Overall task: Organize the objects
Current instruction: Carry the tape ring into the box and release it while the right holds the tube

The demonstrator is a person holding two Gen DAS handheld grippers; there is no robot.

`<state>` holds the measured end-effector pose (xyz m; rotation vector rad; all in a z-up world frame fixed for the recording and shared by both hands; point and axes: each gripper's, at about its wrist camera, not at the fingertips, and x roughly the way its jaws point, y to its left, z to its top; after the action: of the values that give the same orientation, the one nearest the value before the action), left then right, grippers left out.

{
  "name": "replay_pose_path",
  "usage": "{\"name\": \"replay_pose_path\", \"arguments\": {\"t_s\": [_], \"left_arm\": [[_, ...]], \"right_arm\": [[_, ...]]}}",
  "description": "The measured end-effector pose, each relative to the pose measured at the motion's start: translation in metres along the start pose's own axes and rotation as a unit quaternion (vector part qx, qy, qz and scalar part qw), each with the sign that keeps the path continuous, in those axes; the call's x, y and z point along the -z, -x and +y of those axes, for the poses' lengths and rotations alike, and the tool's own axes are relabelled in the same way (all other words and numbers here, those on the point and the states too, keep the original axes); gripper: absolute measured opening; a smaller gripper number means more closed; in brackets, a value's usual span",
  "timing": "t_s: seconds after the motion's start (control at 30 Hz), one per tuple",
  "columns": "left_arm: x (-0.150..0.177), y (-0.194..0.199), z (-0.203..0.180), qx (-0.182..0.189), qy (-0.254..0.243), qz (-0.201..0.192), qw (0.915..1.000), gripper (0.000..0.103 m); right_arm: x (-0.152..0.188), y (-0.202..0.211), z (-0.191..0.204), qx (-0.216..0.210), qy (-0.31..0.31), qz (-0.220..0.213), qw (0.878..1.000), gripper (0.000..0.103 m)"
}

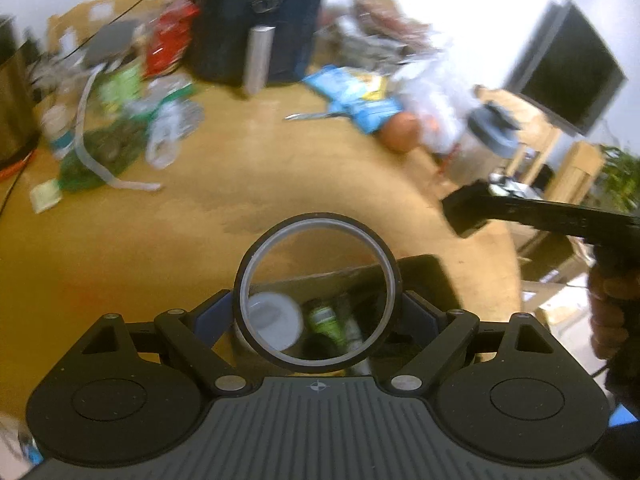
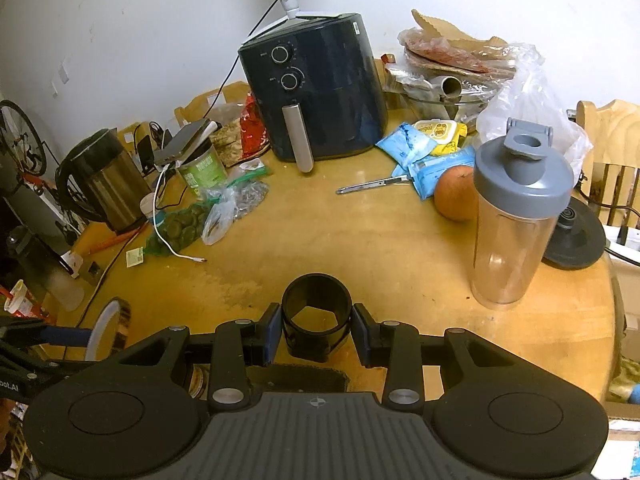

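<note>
The left gripper [image 1: 316,312] jaws clench a thin black-rimmed tape ring [image 1: 316,294] above the round yellow wooden desk [image 1: 160,232]. The right gripper [image 2: 317,334] jaws clench a short black plastic tube [image 2: 317,314], with a clear grey-lidded shaker bottle [image 2: 516,220] at two o'clock.

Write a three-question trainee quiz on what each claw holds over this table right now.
1. True or false: the left claw grips a tape ring.
2. What does the right claw hold? A) black hollow cylinder B) orange C) shaker bottle
3. Fill in: the shaker bottle stands upright beside the ____.

Key: 1 true; 2 A; 3 orange.
</note>
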<state>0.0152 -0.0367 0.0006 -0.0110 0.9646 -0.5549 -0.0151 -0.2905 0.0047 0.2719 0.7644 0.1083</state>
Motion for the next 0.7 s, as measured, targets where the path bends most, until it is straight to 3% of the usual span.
{"name": "replay_pose_path", "arguments": {"t_s": [0.1,0.23,0.47,0.7], "left_arm": [[-0.001,0.003,-0.016,0.016,-0.038,-0.025,0.9989,0.090],[0.004,-0.007,-0.030,0.013,-0.056,-0.010,0.9983,0.091],[0.012,-0.007,-0.033,0.019,-0.057,0.007,0.9982,0.091],[0.016,-0.005,-0.022,0.005,-0.022,0.023,0.9995,0.091]], "right_arm": [[0.003,0.005,-0.001,-0.002,-0.002,-0.002,1.000,0.040],[0.008,0.010,-0.003,-0.001,-0.007,-0.004,1.000,0.040],[0.018,0.017,-0.003,-0.004,-0.013,-0.002,1.000,0.040],[0.024,0.019,0.003,-0.015,-0.008,0.006,1.000,0.040]]}}
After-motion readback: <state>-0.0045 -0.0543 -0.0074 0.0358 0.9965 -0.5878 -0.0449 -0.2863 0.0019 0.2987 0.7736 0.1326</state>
